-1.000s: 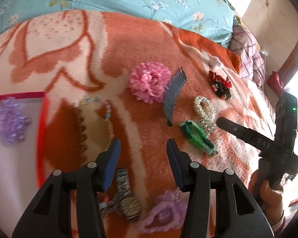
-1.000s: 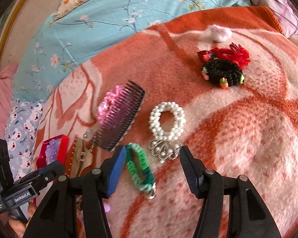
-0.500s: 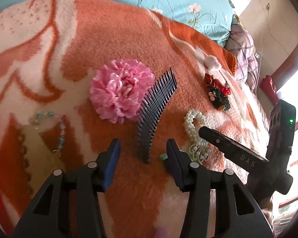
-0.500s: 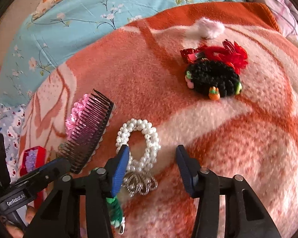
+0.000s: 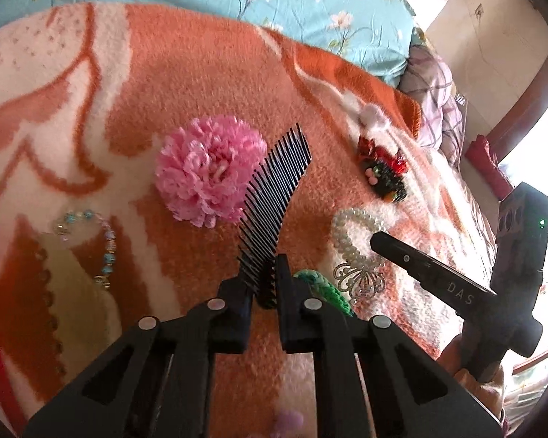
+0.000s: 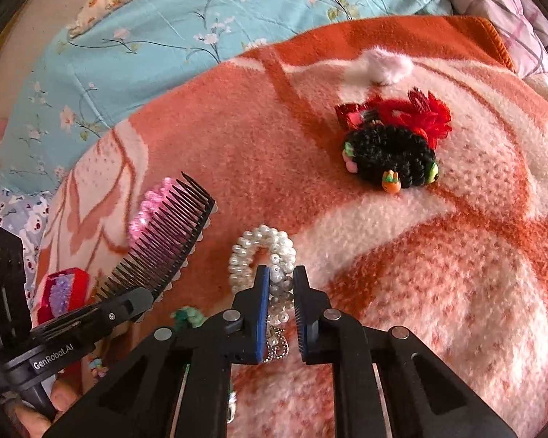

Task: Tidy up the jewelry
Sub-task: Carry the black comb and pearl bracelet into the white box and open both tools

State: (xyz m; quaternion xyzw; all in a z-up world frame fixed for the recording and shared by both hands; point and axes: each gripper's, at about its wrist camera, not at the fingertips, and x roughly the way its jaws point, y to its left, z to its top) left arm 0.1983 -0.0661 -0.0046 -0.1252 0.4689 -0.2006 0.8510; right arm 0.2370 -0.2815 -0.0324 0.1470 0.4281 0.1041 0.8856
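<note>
We have both grippers down on the orange blanket. Our left gripper clamps its jaws on the near end of the black comb, which lies just beside the pink flower. Our right gripper is closing its jaws on the pearl bracelet, with the beads pinched between the pads. A green band lies between comb and bracelet, and a black hair tie sits farther off.
</note>
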